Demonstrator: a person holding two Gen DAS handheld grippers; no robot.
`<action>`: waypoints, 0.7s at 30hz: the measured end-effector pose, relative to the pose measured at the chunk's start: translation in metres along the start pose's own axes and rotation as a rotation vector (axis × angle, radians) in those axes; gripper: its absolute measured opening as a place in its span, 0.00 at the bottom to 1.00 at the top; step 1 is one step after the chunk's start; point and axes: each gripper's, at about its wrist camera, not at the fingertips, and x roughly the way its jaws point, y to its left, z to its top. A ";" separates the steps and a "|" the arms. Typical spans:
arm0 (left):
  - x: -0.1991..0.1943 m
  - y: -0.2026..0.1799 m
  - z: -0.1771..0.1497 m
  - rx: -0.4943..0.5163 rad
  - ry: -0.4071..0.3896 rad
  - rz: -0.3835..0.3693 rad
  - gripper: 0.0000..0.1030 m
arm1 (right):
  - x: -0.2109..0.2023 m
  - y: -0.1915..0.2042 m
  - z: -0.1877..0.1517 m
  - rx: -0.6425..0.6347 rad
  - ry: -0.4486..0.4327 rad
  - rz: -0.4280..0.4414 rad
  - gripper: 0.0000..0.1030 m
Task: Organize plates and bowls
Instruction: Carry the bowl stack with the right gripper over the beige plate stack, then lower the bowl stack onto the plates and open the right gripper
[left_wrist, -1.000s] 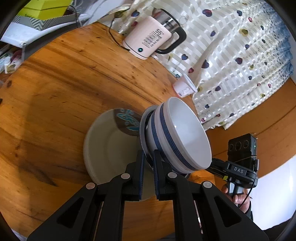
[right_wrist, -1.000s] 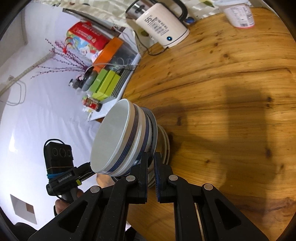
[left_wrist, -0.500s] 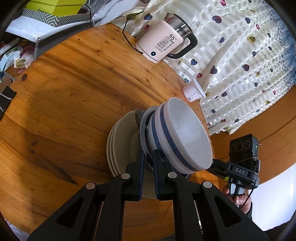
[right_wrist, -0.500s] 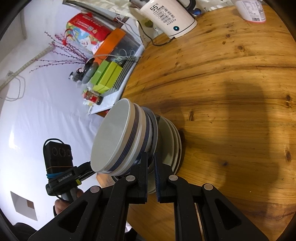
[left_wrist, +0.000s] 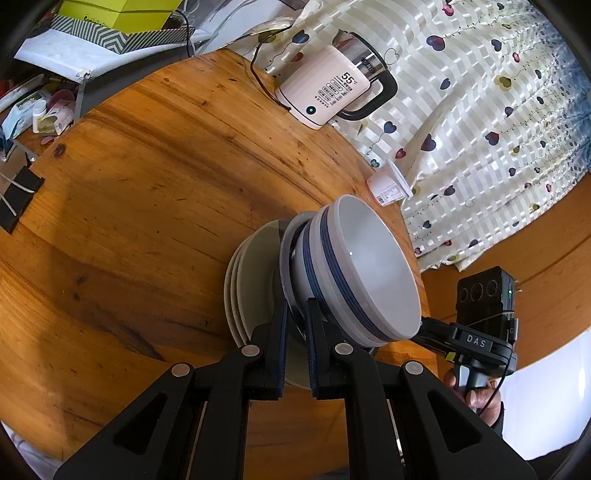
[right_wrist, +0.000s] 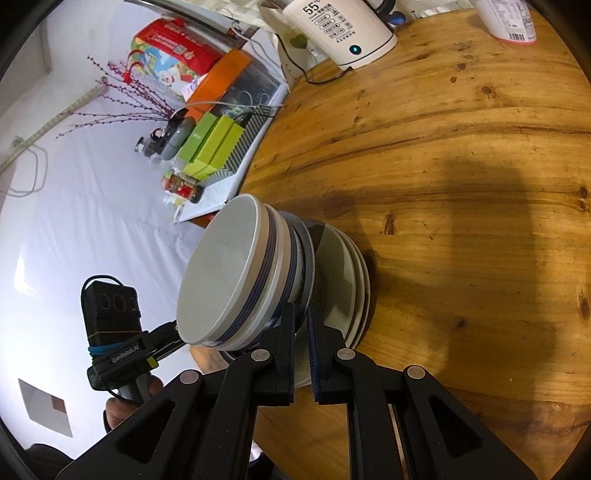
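Note:
Two nested white bowls with blue bands (left_wrist: 369, 266) (right_wrist: 229, 273) sit on a dark grey plate (left_wrist: 286, 258) (right_wrist: 308, 251). I hold that plate by its rim from opposite sides. My left gripper (left_wrist: 295, 306) is shut on the near rim. My right gripper (right_wrist: 302, 310) is shut on the other side. Right under it a stack of pale plates (left_wrist: 251, 280) (right_wrist: 347, 280) lies on the round wooden table (left_wrist: 129, 184). I cannot tell whether the held plate touches the stack. Each wrist view shows the other hand-held device (left_wrist: 480, 332) (right_wrist: 114, 332), its fingertips hidden behind the bowls.
A pink electric kettle (left_wrist: 332, 92) (right_wrist: 340, 29) with its cord stands at the table's far edge. A small yoghurt cup (left_wrist: 389, 184) (right_wrist: 509, 18) stands near it. A heart-patterned cloth (left_wrist: 480, 129) hangs beyond. Green boxes (right_wrist: 214, 147) and clutter sit off the table's side.
The held plate with the bowls has come over the plate stack. The top plate's blue motif is now covered, and the stack shows only as a narrow crescent.

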 end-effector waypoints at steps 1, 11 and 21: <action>0.000 0.000 0.000 0.000 -0.001 0.001 0.09 | 0.000 0.000 0.000 0.000 0.000 -0.001 0.08; -0.001 0.003 0.000 -0.011 -0.004 -0.002 0.09 | 0.001 0.004 0.000 -0.019 0.007 -0.025 0.10; -0.002 0.001 -0.003 -0.001 -0.018 0.020 0.11 | -0.005 0.002 -0.005 -0.017 0.002 -0.073 0.17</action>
